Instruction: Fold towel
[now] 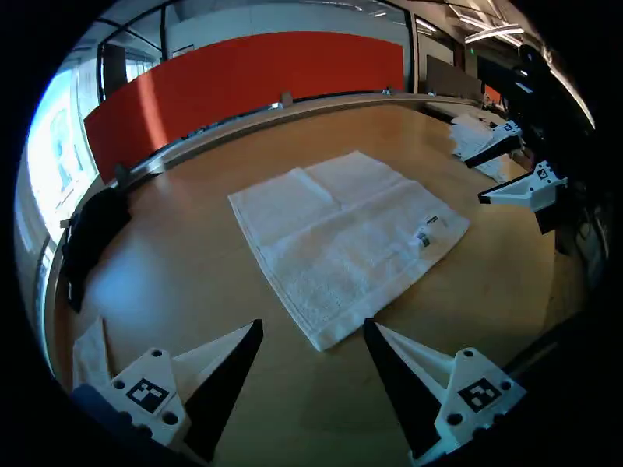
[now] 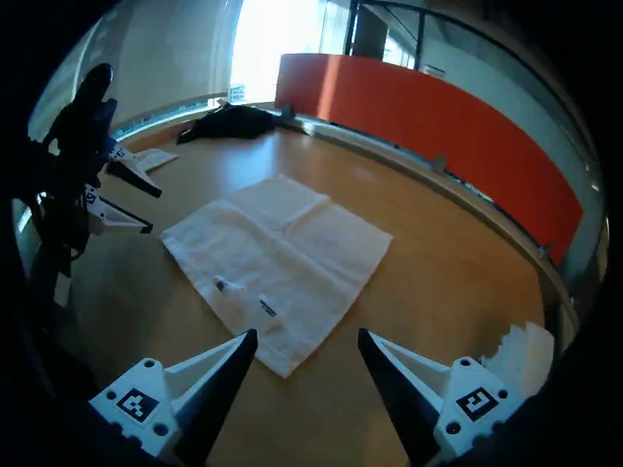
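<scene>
Left gripper (image 1: pixel 311 321) first: jaws spread wide with nothing between them, hanging over the wooden worktop (image 1: pixel 179 272). Straight ahead at 12 o'clock, just past the tips, is the near corner of the white towel (image 1: pixel 350 233). It's lying flat in the middle of the worktop with crease lines across it and a small tag (image 1: pixel 424 237) near its 3 o'clock edge.

Right gripper (image 2: pixel 306 332) is much the same, jaws wide apart and empty, with another towel corner just beyond its tips at 12 o'clock. Neither one is touching the towel.

Further out in the left gripper view, there's a dark bundle (image 1: pixel 93 229) at 9 o'clock, a loose white cloth (image 1: pixel 475 136) around 2 o'clock, and an orange panel (image 1: pixel 249 78) along the far edge at 12.
</scene>
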Demonstrator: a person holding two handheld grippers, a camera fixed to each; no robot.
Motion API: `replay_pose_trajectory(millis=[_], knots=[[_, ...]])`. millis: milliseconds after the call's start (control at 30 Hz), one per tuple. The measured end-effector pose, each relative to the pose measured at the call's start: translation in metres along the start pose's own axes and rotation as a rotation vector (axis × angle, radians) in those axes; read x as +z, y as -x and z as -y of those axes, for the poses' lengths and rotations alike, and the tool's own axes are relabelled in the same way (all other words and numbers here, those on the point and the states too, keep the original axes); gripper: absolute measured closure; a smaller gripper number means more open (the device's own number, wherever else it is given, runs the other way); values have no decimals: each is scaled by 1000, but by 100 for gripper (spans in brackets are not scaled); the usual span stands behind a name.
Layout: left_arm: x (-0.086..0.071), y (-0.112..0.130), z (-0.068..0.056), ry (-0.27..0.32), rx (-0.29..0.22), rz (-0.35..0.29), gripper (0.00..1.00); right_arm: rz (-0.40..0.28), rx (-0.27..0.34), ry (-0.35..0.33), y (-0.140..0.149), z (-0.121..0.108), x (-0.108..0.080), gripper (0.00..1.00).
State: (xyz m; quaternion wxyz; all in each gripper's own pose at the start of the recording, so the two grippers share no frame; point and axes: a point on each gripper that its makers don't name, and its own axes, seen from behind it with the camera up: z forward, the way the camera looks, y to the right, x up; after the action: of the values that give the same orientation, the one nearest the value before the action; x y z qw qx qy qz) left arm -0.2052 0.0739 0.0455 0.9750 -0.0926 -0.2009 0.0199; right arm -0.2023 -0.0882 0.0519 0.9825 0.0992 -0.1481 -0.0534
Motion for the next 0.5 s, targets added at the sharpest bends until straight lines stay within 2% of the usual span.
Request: replay_pose_trajectory(millis=[267,500], knots=[[17,13,-4,12,-54,44,4,28,11,-5,16,0,10,0],[27,22,-9,29,-91,85,4,65,11,-22,31,2,17,4]])
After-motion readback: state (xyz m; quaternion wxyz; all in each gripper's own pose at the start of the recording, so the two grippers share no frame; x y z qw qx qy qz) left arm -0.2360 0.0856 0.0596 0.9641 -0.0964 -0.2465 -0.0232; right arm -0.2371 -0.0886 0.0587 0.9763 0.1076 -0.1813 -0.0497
